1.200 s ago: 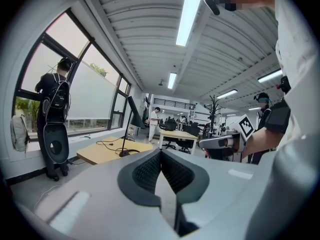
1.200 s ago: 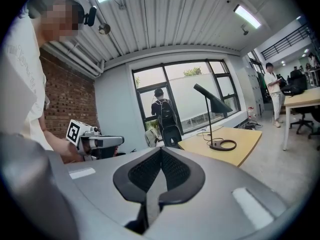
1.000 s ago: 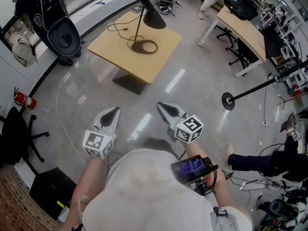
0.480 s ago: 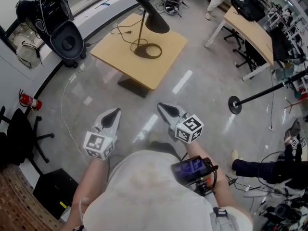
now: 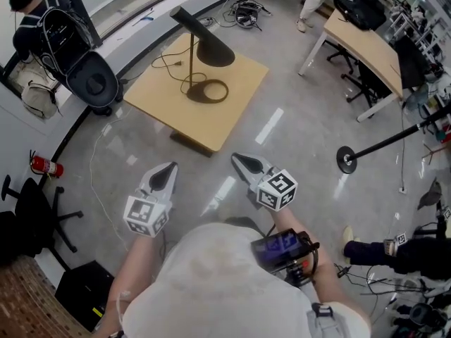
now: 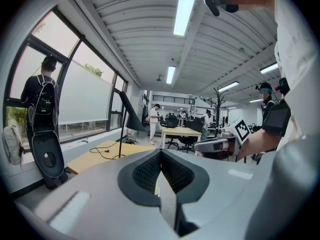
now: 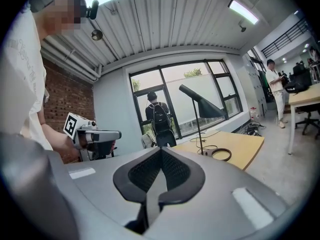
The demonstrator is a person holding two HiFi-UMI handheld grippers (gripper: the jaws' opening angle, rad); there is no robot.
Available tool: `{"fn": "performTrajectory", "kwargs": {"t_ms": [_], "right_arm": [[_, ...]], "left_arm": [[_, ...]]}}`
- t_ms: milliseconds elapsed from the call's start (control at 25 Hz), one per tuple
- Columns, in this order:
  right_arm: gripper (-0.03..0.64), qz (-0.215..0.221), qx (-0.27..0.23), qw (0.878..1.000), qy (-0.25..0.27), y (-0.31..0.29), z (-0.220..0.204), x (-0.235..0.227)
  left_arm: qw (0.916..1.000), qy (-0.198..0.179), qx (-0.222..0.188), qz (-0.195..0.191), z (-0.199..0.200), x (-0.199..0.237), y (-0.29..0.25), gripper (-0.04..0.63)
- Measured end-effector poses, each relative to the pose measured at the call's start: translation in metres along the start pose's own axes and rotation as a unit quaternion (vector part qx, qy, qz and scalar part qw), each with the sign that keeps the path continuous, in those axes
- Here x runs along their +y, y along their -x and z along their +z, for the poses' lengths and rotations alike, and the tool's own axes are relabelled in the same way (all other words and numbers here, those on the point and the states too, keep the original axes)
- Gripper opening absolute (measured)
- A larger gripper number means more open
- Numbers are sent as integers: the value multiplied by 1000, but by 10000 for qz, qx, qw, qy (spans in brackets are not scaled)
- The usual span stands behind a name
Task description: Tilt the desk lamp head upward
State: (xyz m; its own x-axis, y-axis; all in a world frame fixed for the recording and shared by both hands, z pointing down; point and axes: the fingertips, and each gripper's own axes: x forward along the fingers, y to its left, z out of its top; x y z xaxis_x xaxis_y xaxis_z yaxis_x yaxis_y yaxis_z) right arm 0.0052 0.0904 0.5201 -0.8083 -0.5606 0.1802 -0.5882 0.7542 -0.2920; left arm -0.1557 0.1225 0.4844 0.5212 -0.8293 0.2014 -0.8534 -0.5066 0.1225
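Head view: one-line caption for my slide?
Shut, empty left gripper and right gripper, short of the lamp on its table.

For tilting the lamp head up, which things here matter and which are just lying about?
Job: desk lamp, table, left gripper, right gripper.
Lying about: fire extinguisher, black chair, floor cables, far desk.
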Motion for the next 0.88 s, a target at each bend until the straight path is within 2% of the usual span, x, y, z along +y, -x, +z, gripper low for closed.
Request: {"fn": "performTrajectory", "kwargs": {"t_ms": [320,520,880], "right_arm": [[12,76,67,9997,207,-2,14,-46],[12,-50,120,9998,149,13,9,-78],[12,-170,52,9998,80,26,12,-124]], "left_arm": [[9998,0,219,-1,2,-1,-52,2],[9994,0,336,-75,-2,-12,-87,2],[9988,-262,348,-217,13,-27,-134,2]]}}
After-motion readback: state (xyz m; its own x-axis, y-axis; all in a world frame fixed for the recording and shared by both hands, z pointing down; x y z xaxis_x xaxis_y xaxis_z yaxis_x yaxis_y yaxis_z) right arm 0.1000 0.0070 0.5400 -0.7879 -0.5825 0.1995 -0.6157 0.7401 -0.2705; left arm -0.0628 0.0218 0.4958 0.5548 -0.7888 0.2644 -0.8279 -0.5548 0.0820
